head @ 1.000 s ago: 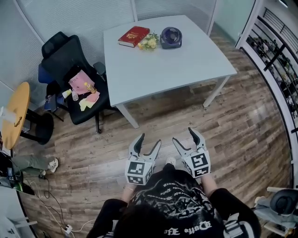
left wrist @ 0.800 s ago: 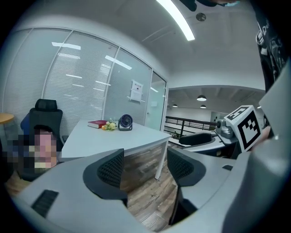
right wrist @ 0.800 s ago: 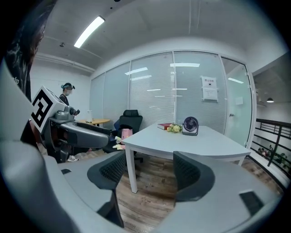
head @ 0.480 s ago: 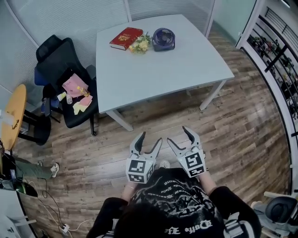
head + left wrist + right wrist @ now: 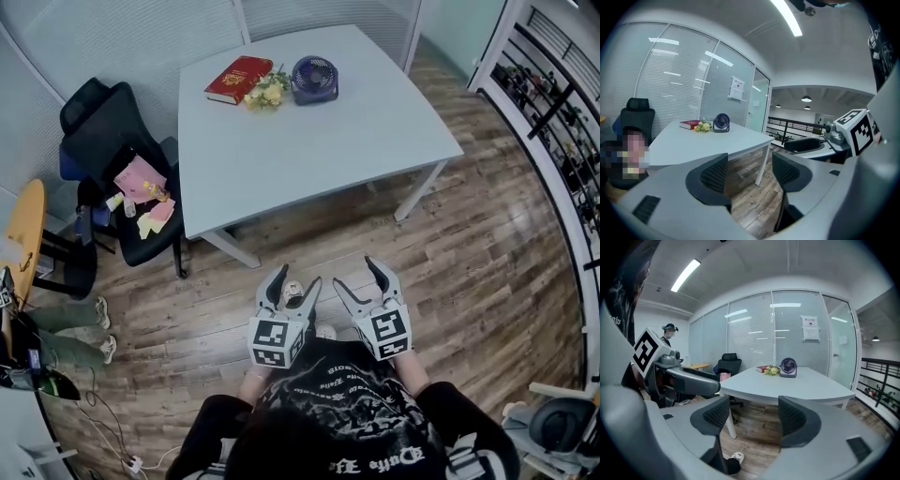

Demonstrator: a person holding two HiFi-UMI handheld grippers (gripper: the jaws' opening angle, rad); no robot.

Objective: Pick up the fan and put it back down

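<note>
Both grippers empty; left gripper (image 5: 295,279) fingers (image 5: 715,173) stand apart w/ only wood floor (image 5: 487,262) between them; right gripper (image 5: 356,274) same, fingers (image 5: 797,420) spread, nothing held. I hold both low in front of my body, well apart from the tabletop (image 5: 309,141).

The fan (image 5: 314,78) stands upright near the far edge of the tabletop, grille facing roughly my way; a small bunch of flowers (image 5: 263,93) sits just beside it on its left, and a red book (image 5: 239,79) lies just past the flowers; rest of the tabletop bare.

How it'll handle, as I judge it: small desk fan, round cage on a short base, prob. light and rigid plastic; smooth shell so could be a bit slippery; thin grille bars likely flex or bend if squeezed hard, so moderate grip only. Top-heavy-ish, may tip if I nudge it before closing.

Where to grab: across the outer rim of the cage, side to side, or low at the base/neck if there's room; can't tell base shape from here, too small. Never poke fingers into the grille. Right gripper looks the better pick, approx. the clear side; flowers crowd the left, so keep that finger from brushing them.
</note>
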